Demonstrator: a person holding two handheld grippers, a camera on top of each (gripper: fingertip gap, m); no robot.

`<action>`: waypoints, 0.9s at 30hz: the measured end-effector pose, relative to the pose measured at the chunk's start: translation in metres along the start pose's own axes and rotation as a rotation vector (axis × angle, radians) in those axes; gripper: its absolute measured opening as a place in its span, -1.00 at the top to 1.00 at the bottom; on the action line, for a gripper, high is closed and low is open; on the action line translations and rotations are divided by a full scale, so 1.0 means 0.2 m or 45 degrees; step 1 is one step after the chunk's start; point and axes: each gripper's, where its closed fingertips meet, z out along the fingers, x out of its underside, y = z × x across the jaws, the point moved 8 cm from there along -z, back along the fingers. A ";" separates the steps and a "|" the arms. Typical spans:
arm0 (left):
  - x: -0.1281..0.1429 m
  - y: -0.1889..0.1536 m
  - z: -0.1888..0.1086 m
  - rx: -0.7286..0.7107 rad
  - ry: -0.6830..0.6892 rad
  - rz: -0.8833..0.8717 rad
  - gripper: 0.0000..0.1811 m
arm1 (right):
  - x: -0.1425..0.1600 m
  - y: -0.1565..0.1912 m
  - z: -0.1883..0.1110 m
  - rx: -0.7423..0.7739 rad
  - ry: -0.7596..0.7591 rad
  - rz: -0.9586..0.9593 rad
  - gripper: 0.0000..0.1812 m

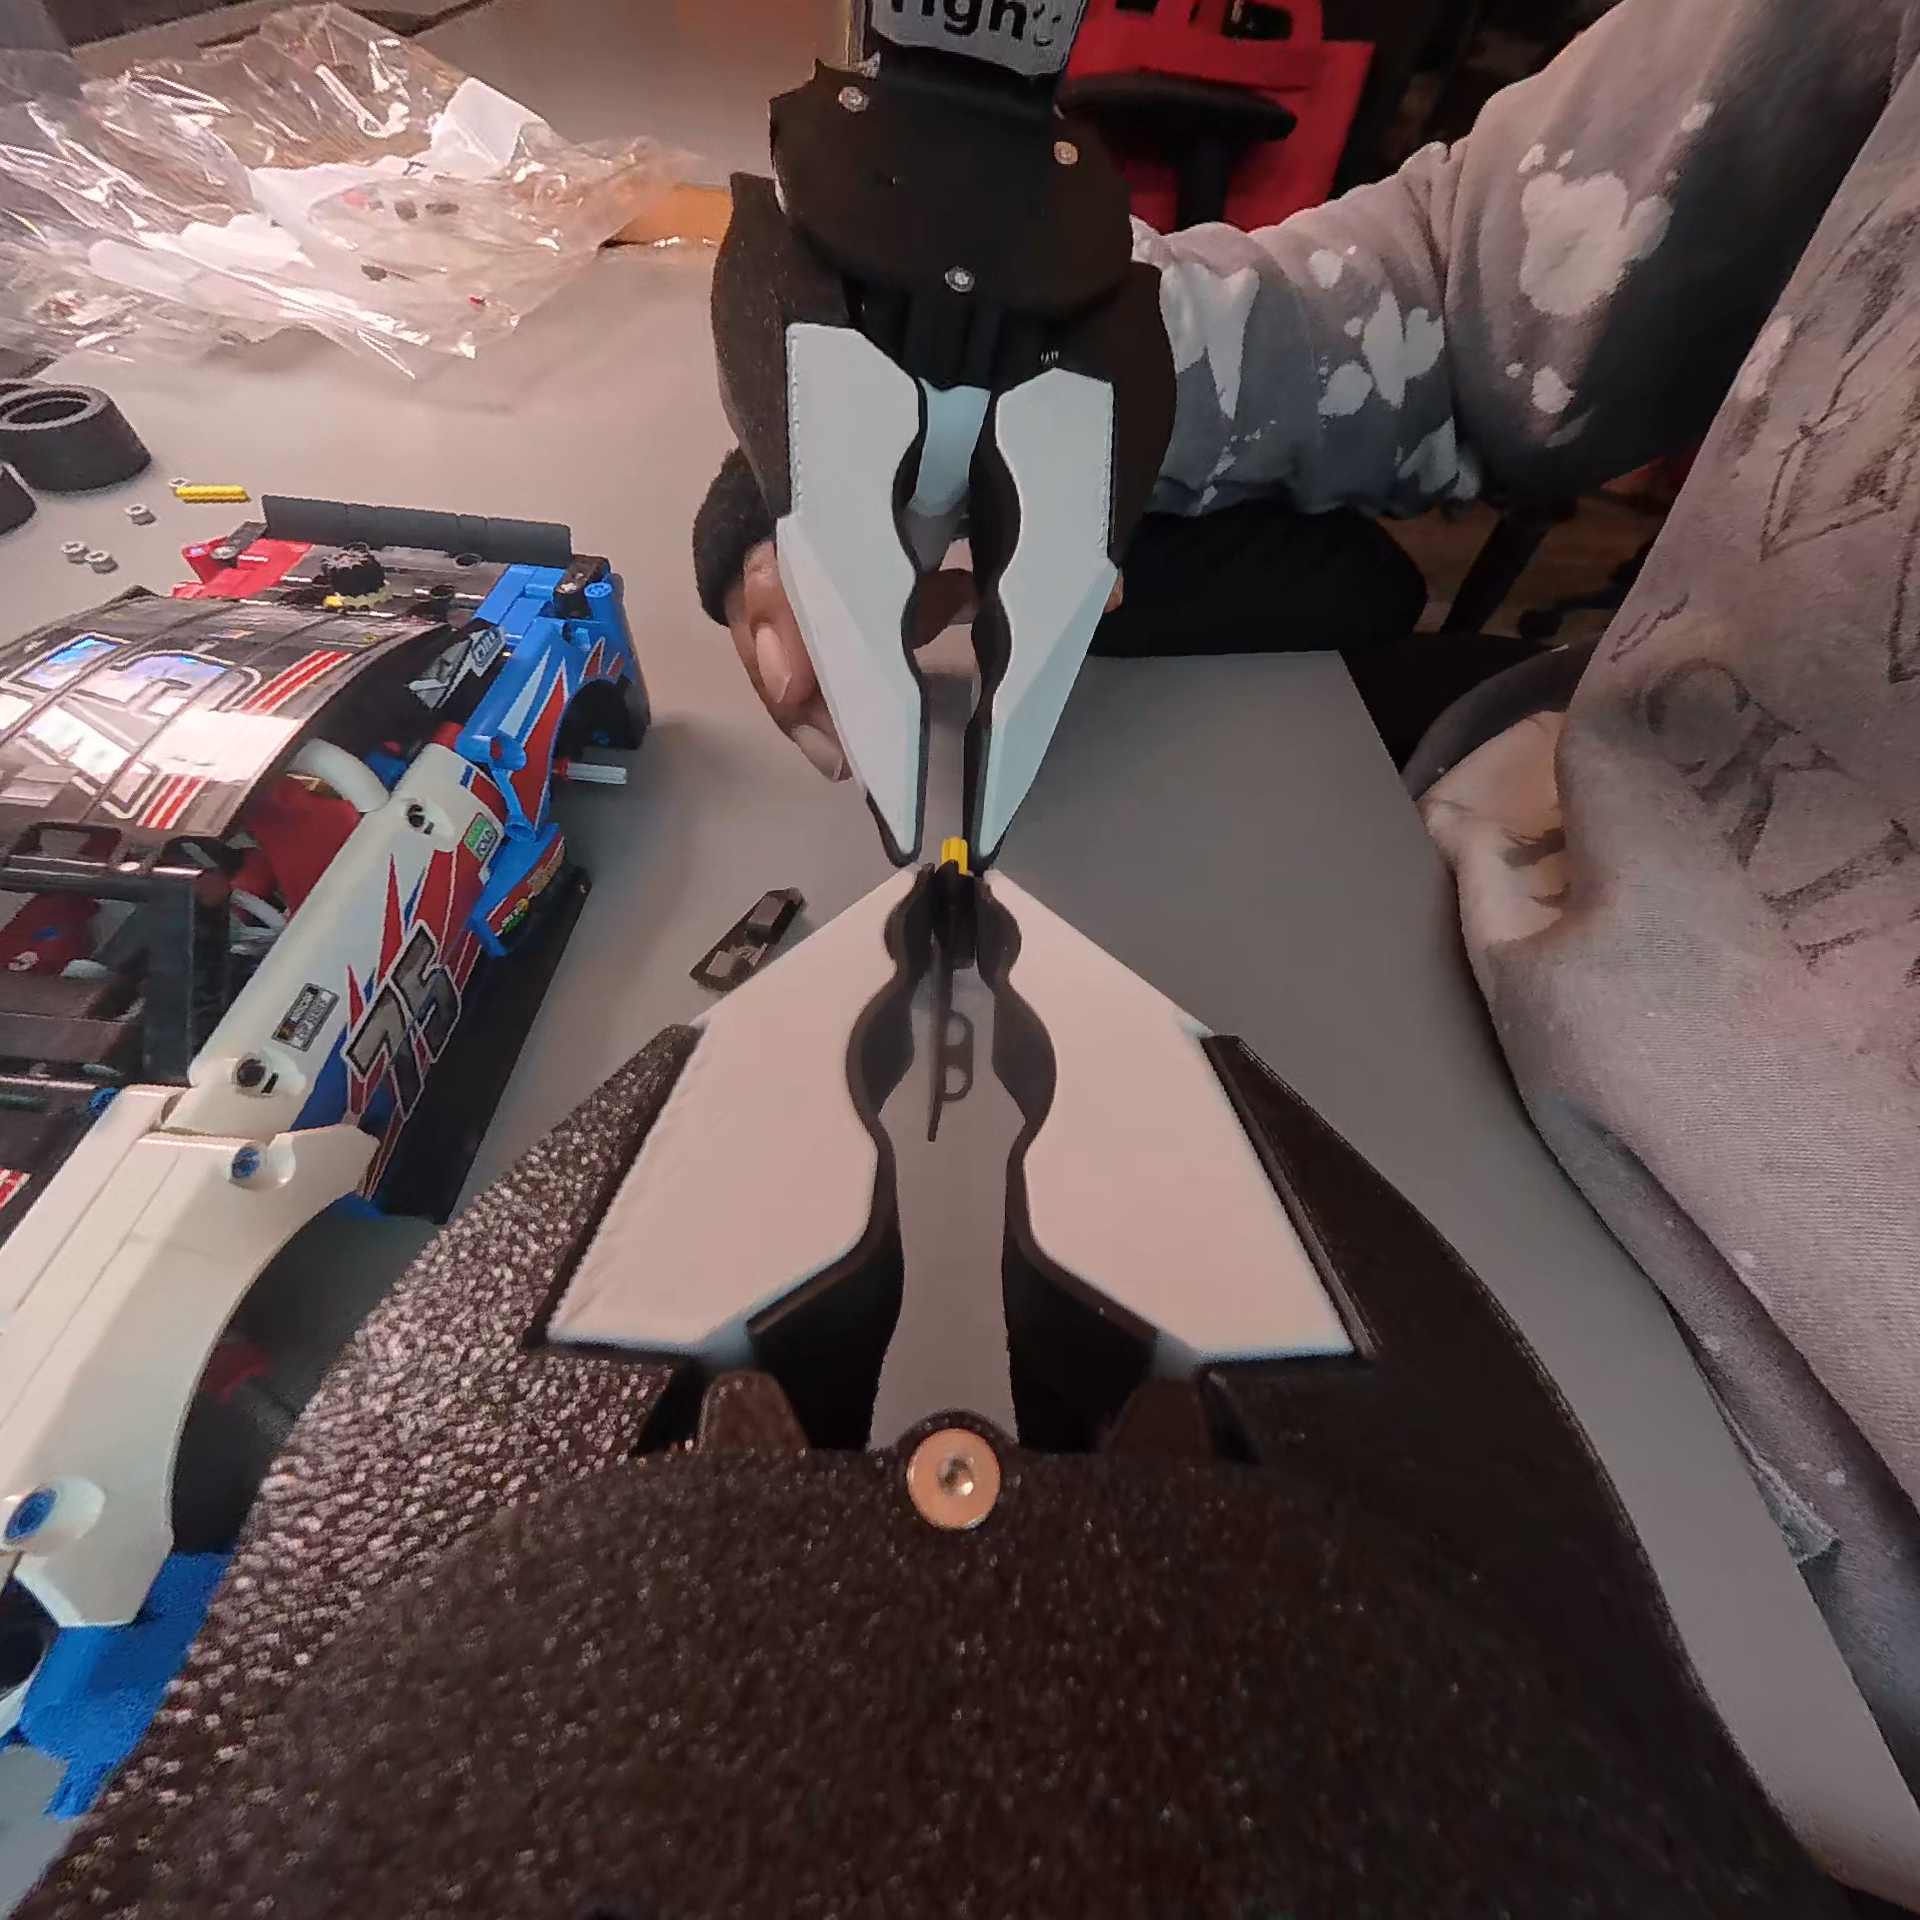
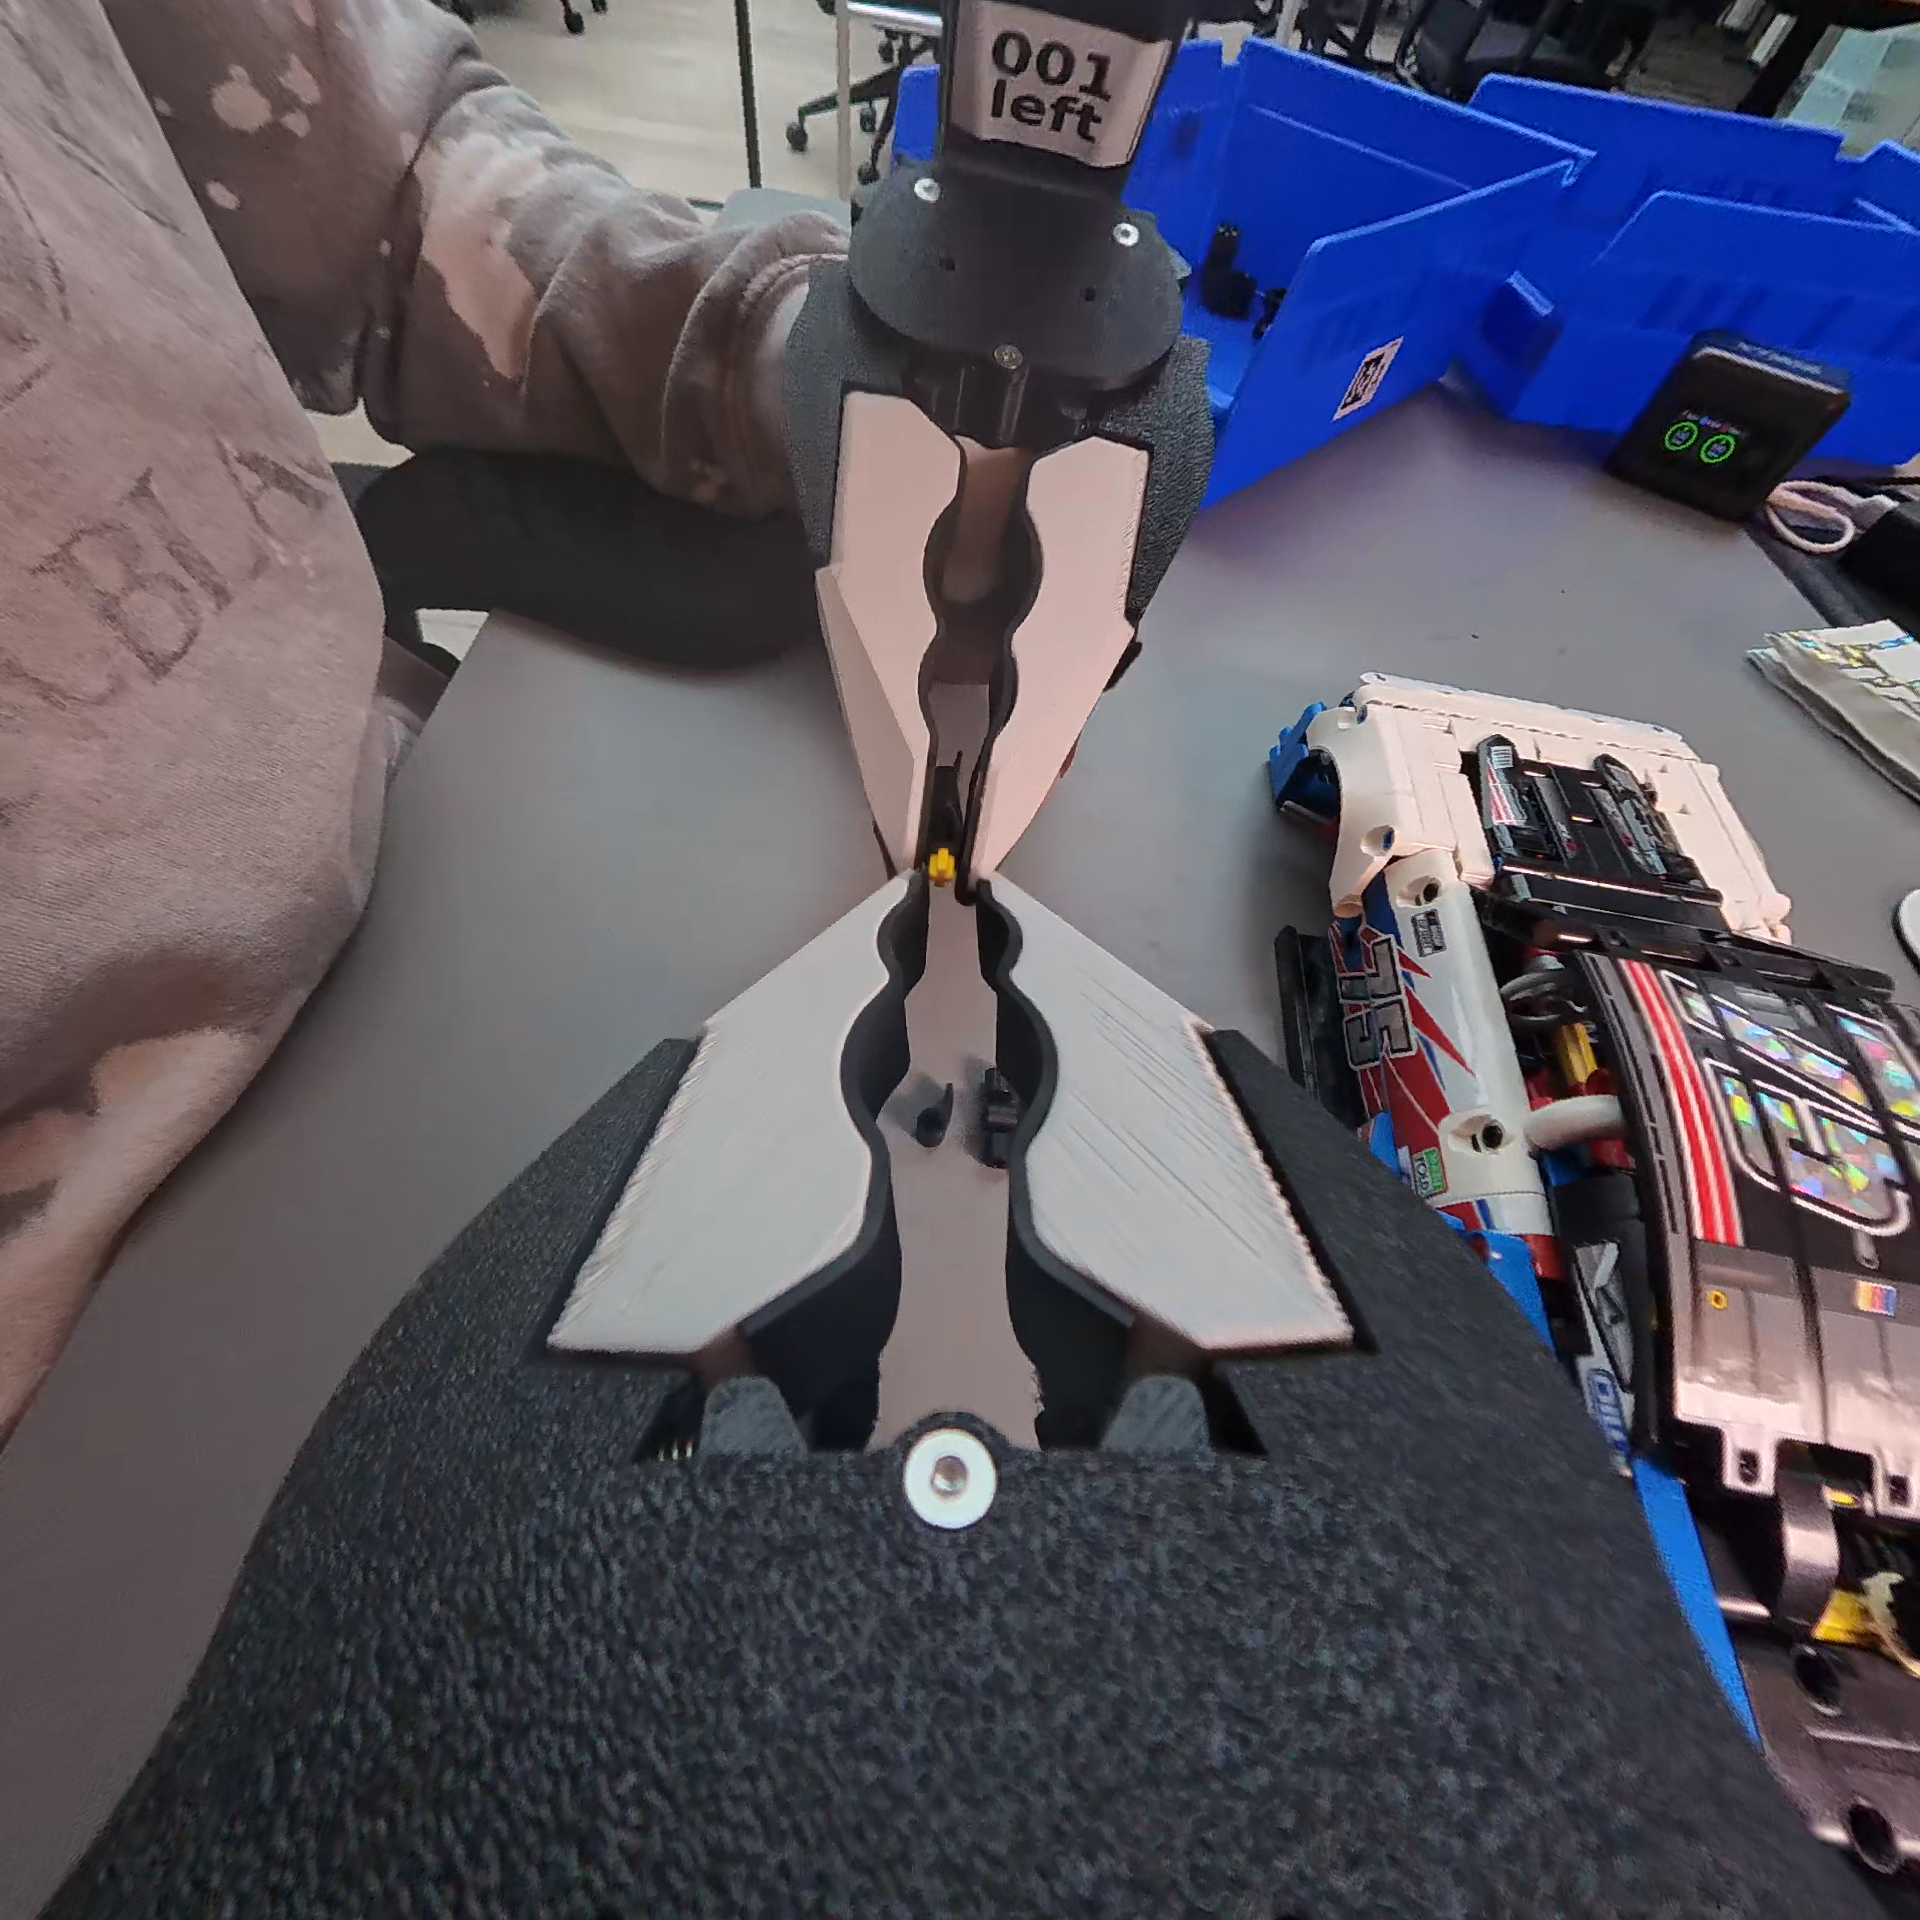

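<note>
My left gripper [image 1: 950, 881] and right gripper [image 2: 943, 885] meet tip to tip above the grey table [image 1: 1195, 831]. The left one is shut on a thin black beam with holes [image 1: 943, 1018], held on edge between its fingers. A small yellow pin [image 1: 954, 854] sits at the beam's front end. The right gripper [image 1: 943, 850] comes from the far side and is shut on that yellow pin [image 2: 941, 862]. In the right wrist view the left gripper [image 2: 940, 868] comes from the far side with the black beam [image 2: 948, 800] in it.
A blue, white and red brick-built race car [image 1: 312, 831] lies to the left, also in the right wrist view [image 2: 1558, 1039]. Plastic bags [image 1: 260, 208], black tyres [image 1: 73, 436], loose black parts [image 1: 748, 935] [image 2: 997, 1117], blue bins [image 2: 1455, 260], a black device [image 2: 1725, 436] and a booklet [image 2: 1849, 686] surround it. The grippers are tip to tip, or close to it.
</note>
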 end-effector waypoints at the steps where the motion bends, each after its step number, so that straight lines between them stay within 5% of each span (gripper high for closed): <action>1: 0.00 0.00 0.00 0.004 0.011 0.005 0.95 | 0.00 0.01 0.01 -0.002 0.000 -0.003 0.92; 13: 0.03 -0.01 0.02 0.041 0.076 -0.024 0.94 | -0.01 0.05 0.04 0.043 0.063 -0.146 0.98; 23: 0.00 0.04 -0.03 -0.059 -0.006 -0.058 1.00 | 0.00 -0.02 -0.03 0.051 -0.078 0.044 1.00; 27: -0.01 0.11 -0.07 -0.160 -0.058 -0.129 1.00 | 0.03 -0.04 -0.03 0.068 -0.029 0.095 0.84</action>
